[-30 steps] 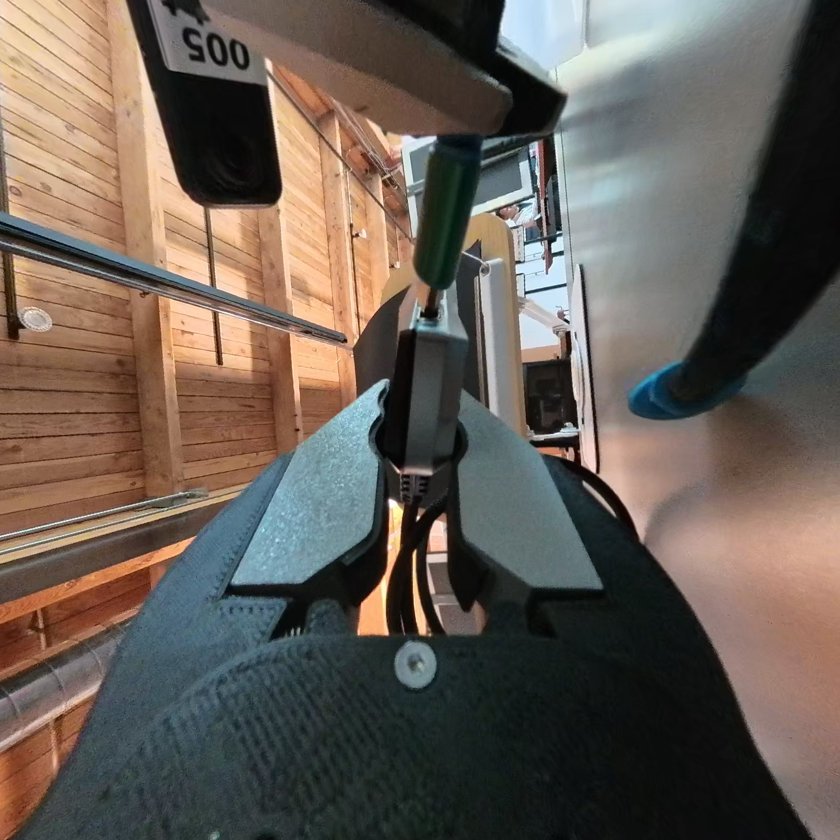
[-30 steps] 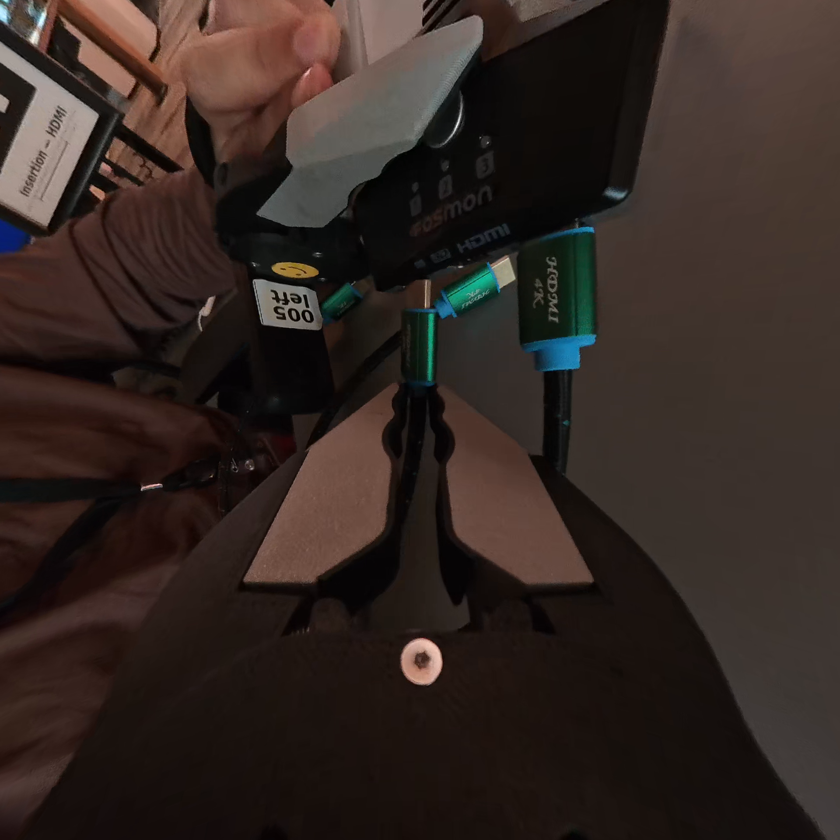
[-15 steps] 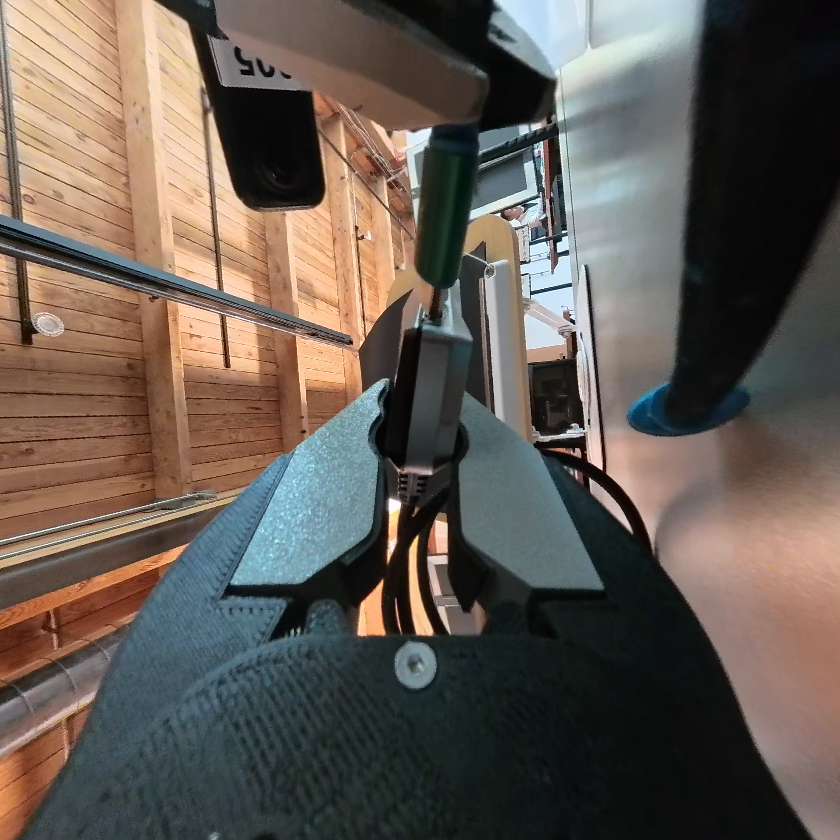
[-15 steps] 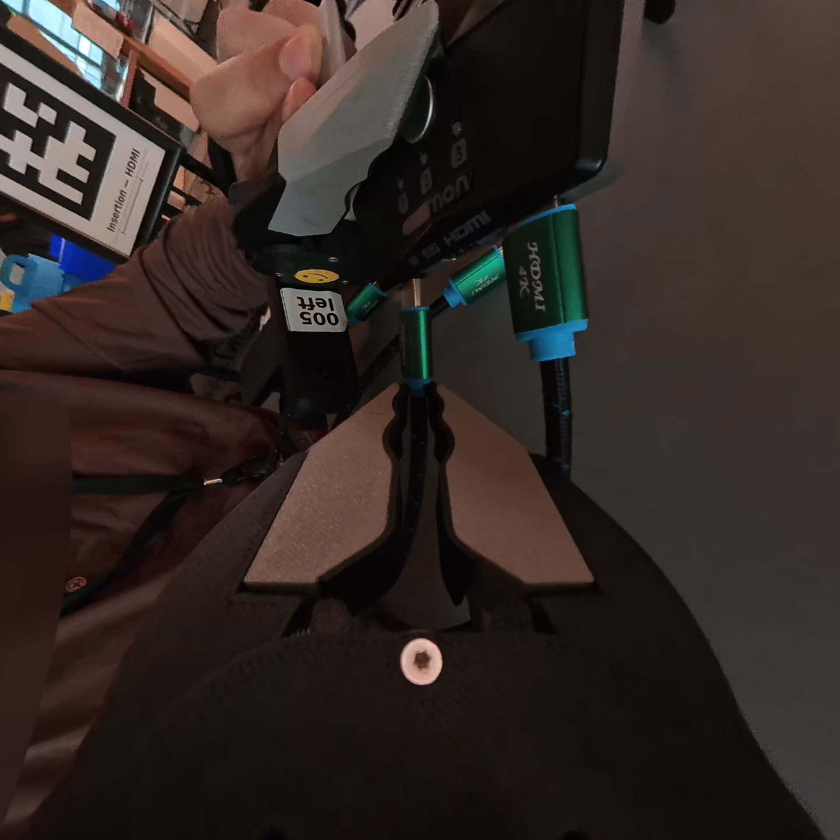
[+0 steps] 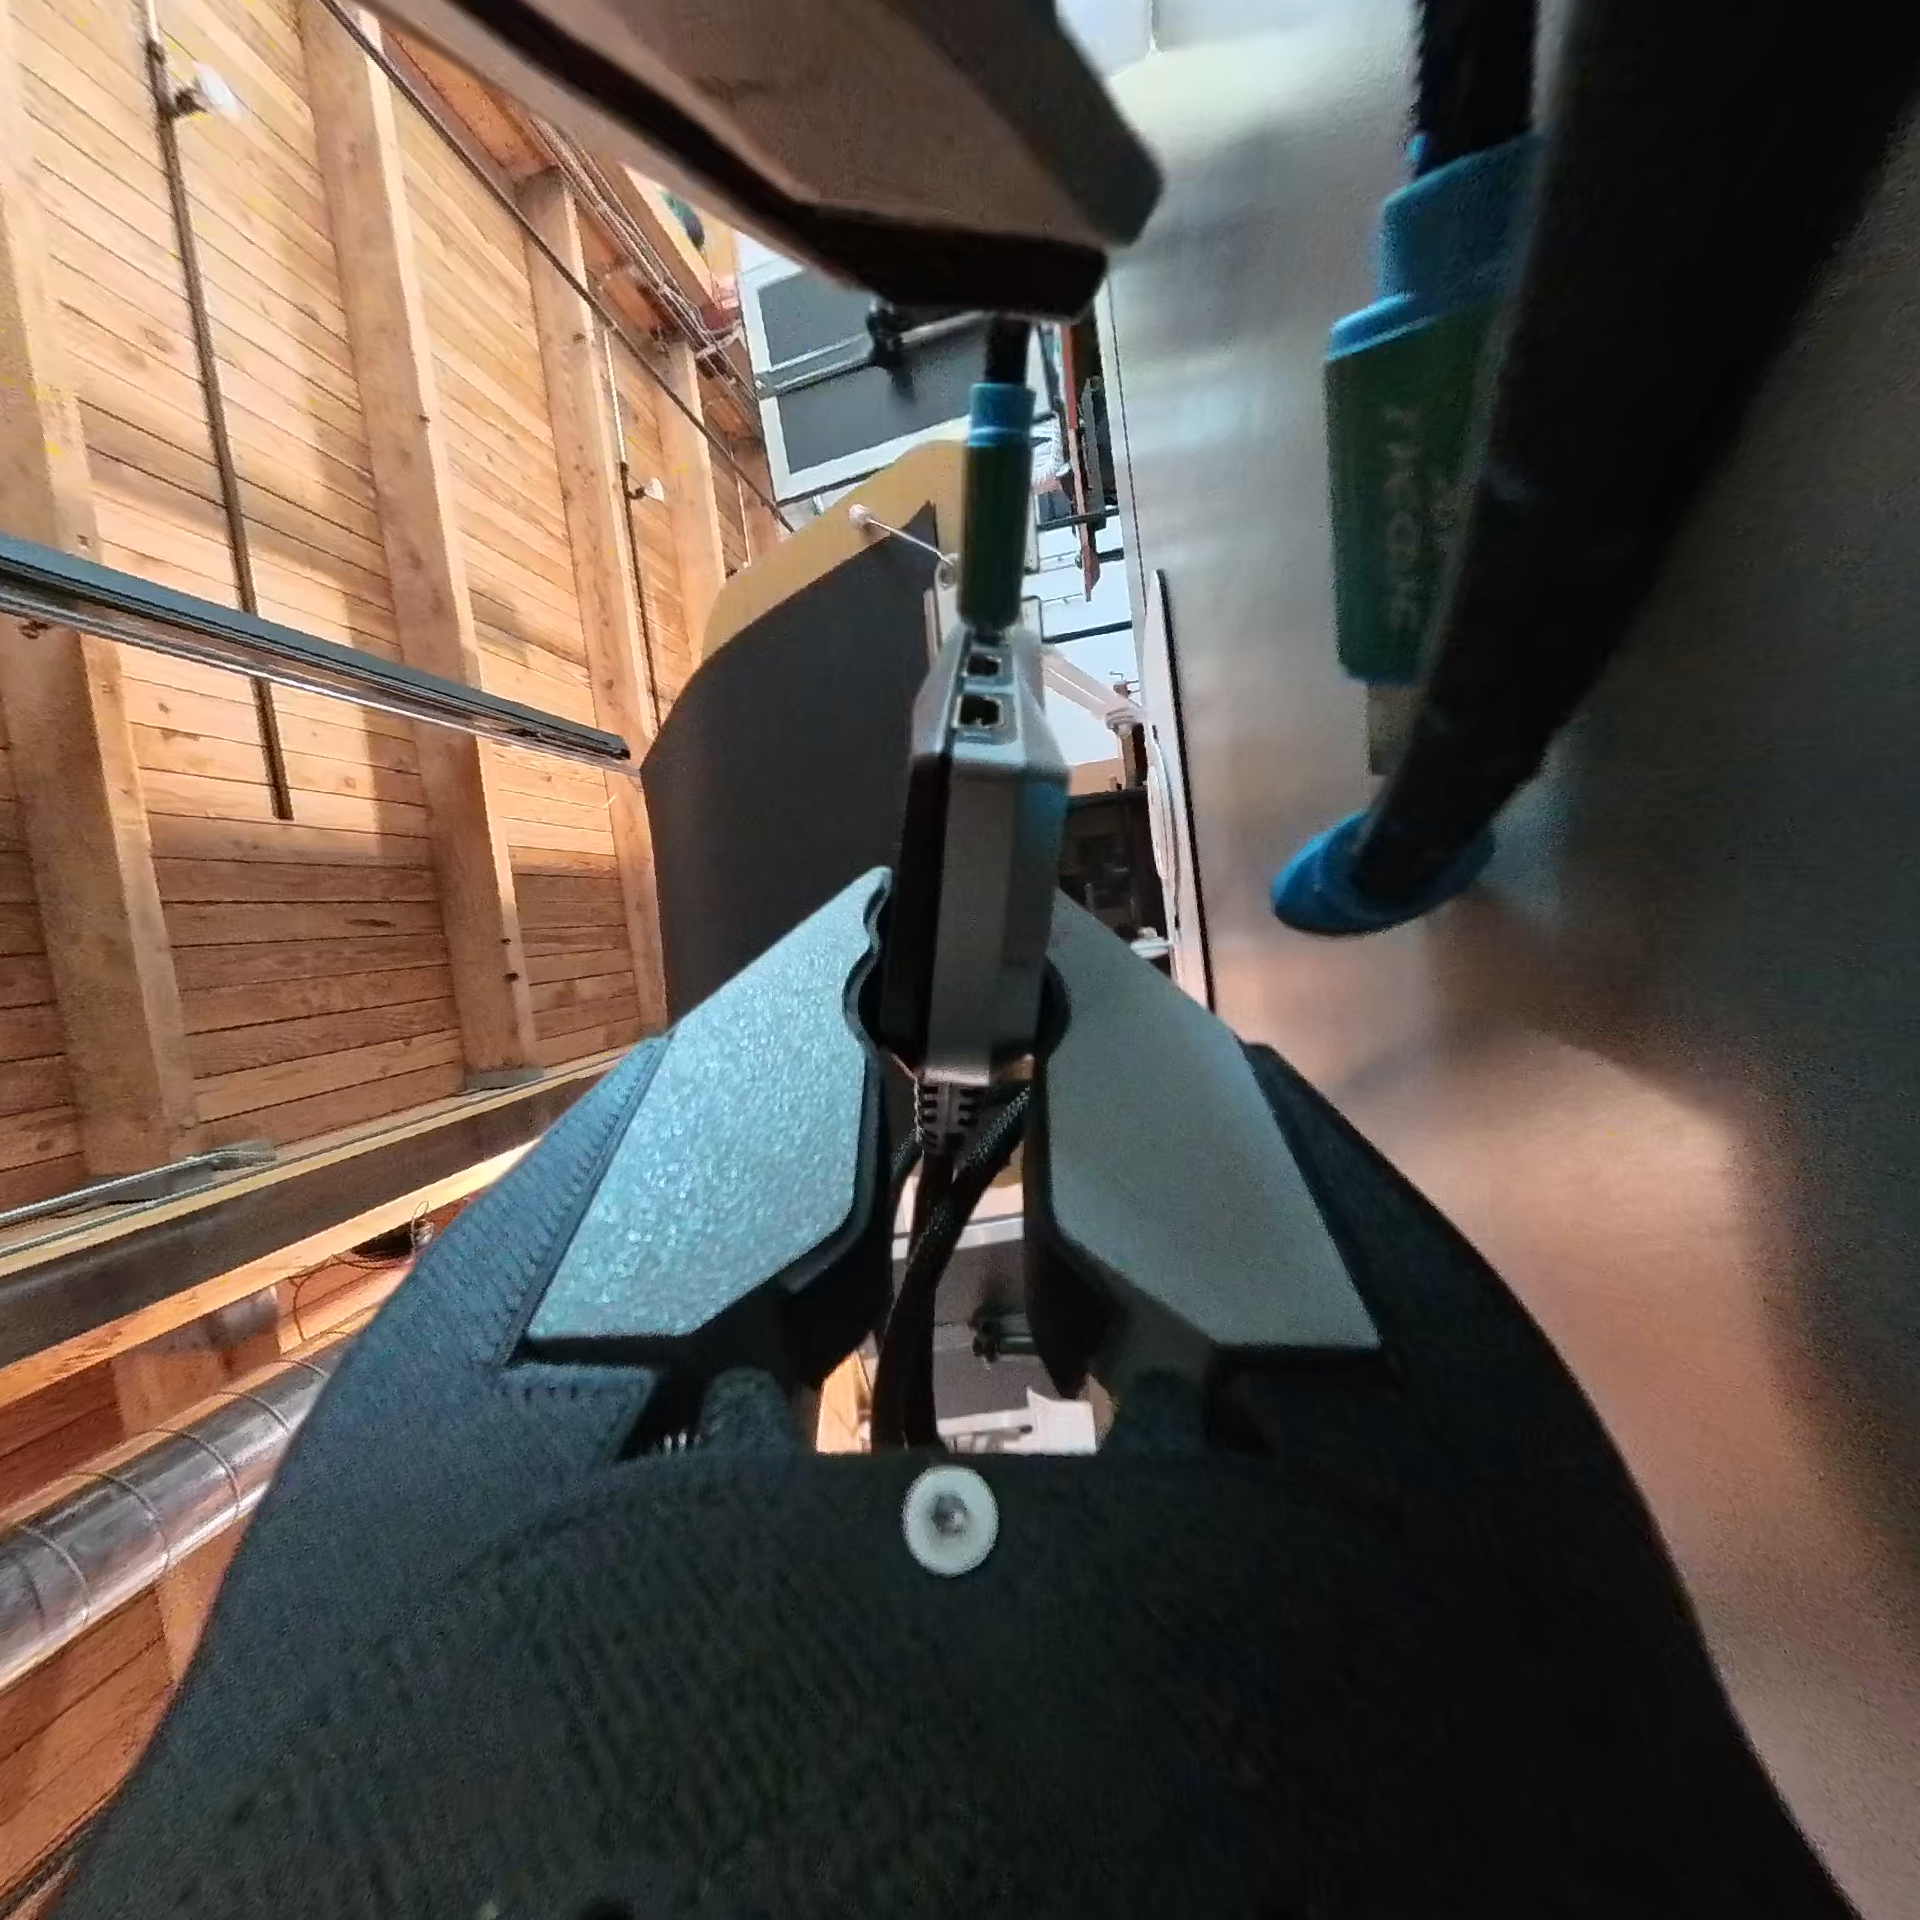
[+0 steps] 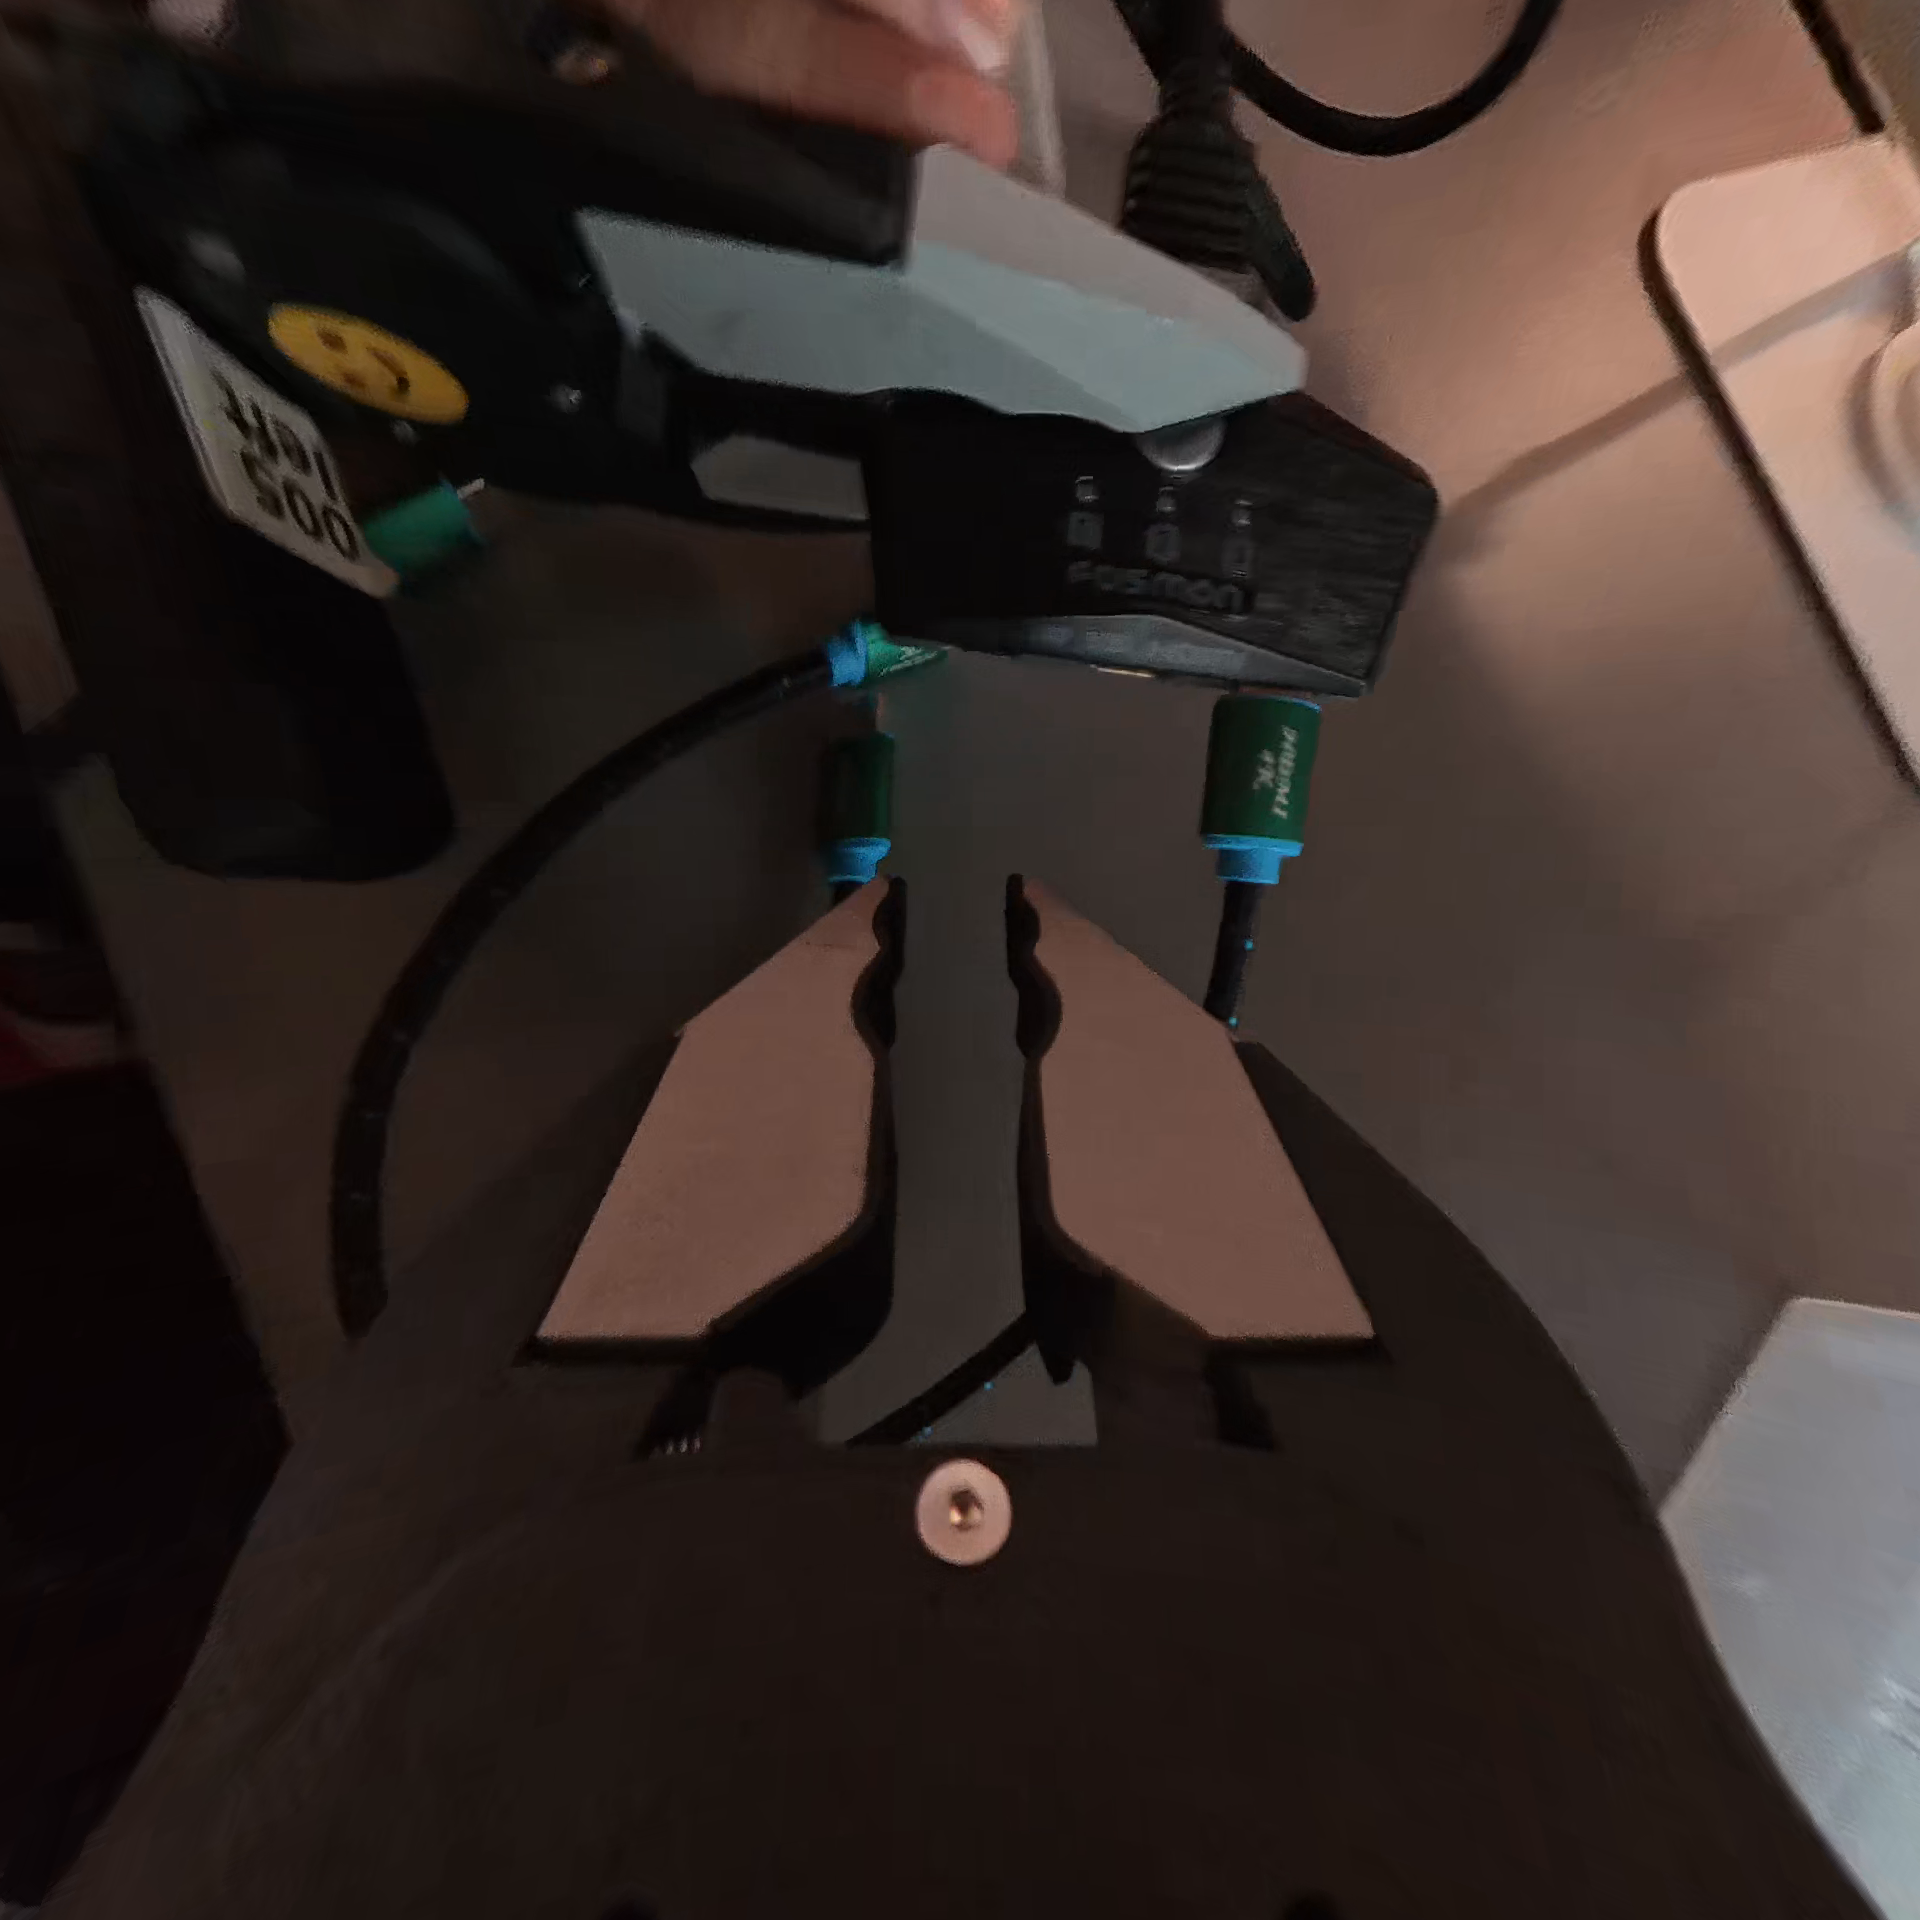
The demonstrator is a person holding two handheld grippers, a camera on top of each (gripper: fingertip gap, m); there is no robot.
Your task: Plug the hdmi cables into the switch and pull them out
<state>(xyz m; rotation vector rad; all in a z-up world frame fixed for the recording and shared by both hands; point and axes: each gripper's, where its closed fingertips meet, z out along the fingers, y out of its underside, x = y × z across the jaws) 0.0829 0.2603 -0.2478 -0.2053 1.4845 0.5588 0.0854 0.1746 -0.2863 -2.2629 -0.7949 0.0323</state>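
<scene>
Switch count: one black HDMI switch (image 6: 1143, 551), seen edge-on in the left wrist view (image 5: 982, 831), where two open ports show on its narrow end.
Plug count: four green plugs with blue collars show in the right wrist view.
Plug in the switch: one plugged plug (image 6: 1259, 774) sits in the near edge of the switch, at its right end, with its cable running down past the right tongs.
Free plugs: one loose plug (image 6: 857, 795) hangs just off the left fingertip of the right tongs, outside the gap; a second plug (image 6: 883, 657) lies at the lower left corner of the switch; a third plug (image 6: 421, 530) is near the label on the left tool.
Left tongs (image 5: 966, 997): closed on the switch, both pads pressed on its flat faces, with black cables running back between the fingers.
Right tongs (image 6: 954, 894): parted a small way, with only the bench surface showing between the pads; nothing is gripped.
Switch relative to right tongs: ahead of the fingertips and apart from them, lifted off the bench (image 6: 1558, 935).
Hand: a person's hand (image 6: 831, 52) is blurred at the top of the right wrist view, on the left tool.
Pose: the two tools face one another across the switch, the left one's pad lying over the switch's top face.
</scene>
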